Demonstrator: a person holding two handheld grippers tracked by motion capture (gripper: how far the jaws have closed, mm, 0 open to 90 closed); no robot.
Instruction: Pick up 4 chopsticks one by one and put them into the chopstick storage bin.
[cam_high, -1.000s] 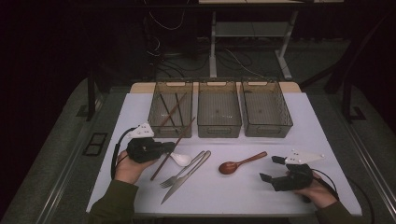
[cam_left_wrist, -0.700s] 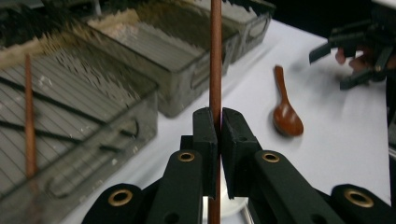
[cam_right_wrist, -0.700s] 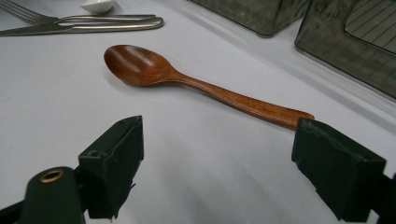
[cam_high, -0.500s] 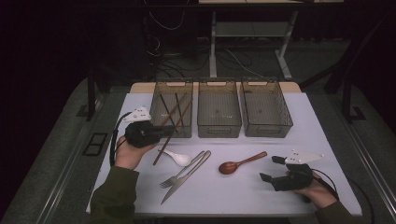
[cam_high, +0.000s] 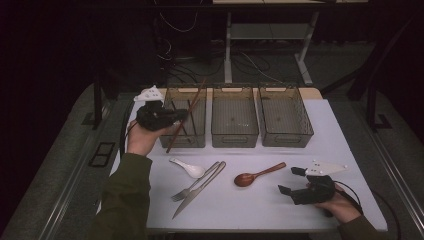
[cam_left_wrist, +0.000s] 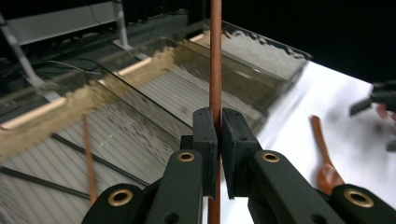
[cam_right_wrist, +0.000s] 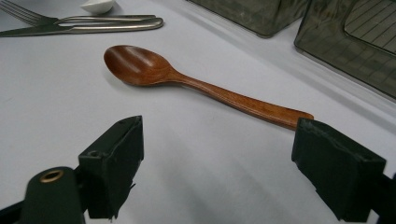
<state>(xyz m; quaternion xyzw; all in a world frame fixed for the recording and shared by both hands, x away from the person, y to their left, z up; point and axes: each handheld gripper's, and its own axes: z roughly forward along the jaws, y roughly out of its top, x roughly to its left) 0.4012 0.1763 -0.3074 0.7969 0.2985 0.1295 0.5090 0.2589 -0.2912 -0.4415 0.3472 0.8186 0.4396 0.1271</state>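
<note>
My left gripper is shut on a long brown chopstick, held slanting over the front left of the left bin. Seen from the left gripper view, the pads pinch the chopstick upright, and below it the bin holds other chopsticks. Near the front right of the table my right gripper rests open. Its jaws stand wide in the right gripper view, just short of the handle of a wooden spoon. That spoon lies flat on the white table.
Two more clear bins, a middle one and a right one, stand in a row beside the left bin. A white ceramic spoon, a fork and a knife lie at the table's front centre.
My left gripper has risen and moved away toward the left bin, carrying the chopstick off the table. The right gripper has stayed put.
</note>
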